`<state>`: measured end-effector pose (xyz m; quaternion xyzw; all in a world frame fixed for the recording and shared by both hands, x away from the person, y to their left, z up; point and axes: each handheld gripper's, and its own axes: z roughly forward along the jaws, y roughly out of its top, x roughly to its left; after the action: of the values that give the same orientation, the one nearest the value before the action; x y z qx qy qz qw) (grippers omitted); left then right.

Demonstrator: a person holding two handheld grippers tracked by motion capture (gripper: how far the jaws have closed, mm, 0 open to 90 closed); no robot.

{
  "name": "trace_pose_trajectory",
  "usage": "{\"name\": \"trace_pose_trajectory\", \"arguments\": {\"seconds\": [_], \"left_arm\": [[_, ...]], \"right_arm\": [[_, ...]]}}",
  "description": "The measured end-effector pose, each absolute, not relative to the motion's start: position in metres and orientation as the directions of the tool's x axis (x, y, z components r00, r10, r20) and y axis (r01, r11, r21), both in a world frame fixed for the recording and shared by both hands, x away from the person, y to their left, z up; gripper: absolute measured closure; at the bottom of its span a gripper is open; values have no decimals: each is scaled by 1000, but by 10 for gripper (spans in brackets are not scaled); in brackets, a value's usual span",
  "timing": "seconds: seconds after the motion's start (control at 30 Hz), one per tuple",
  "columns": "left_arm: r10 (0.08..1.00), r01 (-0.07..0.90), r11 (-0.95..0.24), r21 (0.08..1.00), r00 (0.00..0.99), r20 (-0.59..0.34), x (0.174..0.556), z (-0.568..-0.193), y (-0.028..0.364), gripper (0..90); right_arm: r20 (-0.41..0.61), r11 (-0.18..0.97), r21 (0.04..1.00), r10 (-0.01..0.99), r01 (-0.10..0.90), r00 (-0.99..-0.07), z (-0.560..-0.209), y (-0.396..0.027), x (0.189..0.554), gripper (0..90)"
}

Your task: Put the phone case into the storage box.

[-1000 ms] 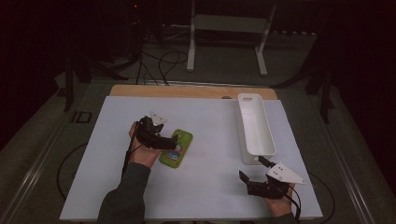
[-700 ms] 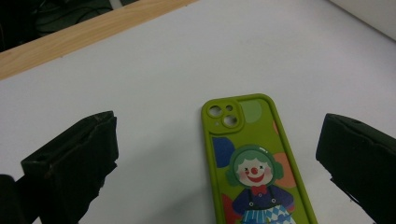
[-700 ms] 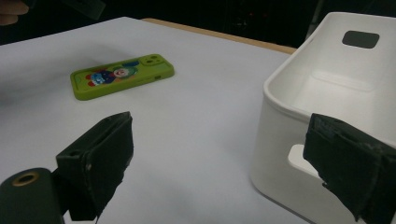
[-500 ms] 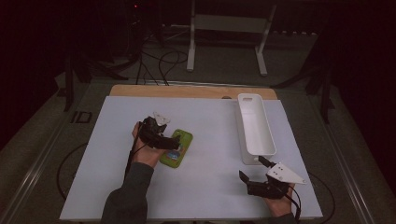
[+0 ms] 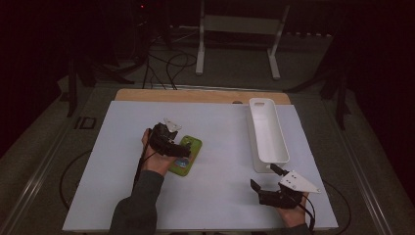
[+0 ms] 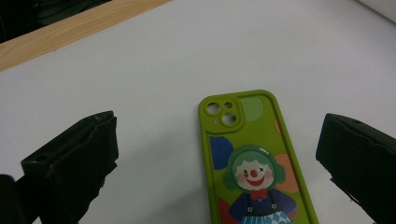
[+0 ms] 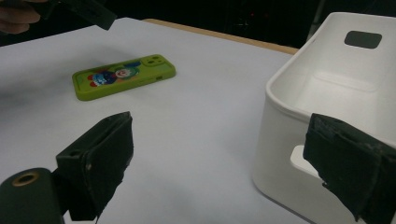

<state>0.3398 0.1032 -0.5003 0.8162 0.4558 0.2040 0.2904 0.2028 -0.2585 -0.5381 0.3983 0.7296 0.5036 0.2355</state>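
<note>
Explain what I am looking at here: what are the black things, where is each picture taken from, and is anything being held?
A person works at a table with a hand-held two-jaw tool in each hand. The high view looks down from above: the left gripper hovers over a green phone case, the right gripper rests near a white bin. The other two pictures come from cameras riding on the grippers; the black blocks are their jaws. The left gripper view shows the case's clown picture between wide-open jaws. The right gripper is open too. Nothing is held.
</note>
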Motion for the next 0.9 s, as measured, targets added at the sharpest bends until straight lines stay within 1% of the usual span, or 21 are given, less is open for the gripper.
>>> {"name": "trace_pose_trajectory", "arguments": {"seconds": [0.9], "left_arm": [[863, 636, -423, 646, 500, 73, 341, -509, 90, 0]], "right_arm": [[59, 172, 924, 820, 343, -570, -538, -259, 203, 83]]}}
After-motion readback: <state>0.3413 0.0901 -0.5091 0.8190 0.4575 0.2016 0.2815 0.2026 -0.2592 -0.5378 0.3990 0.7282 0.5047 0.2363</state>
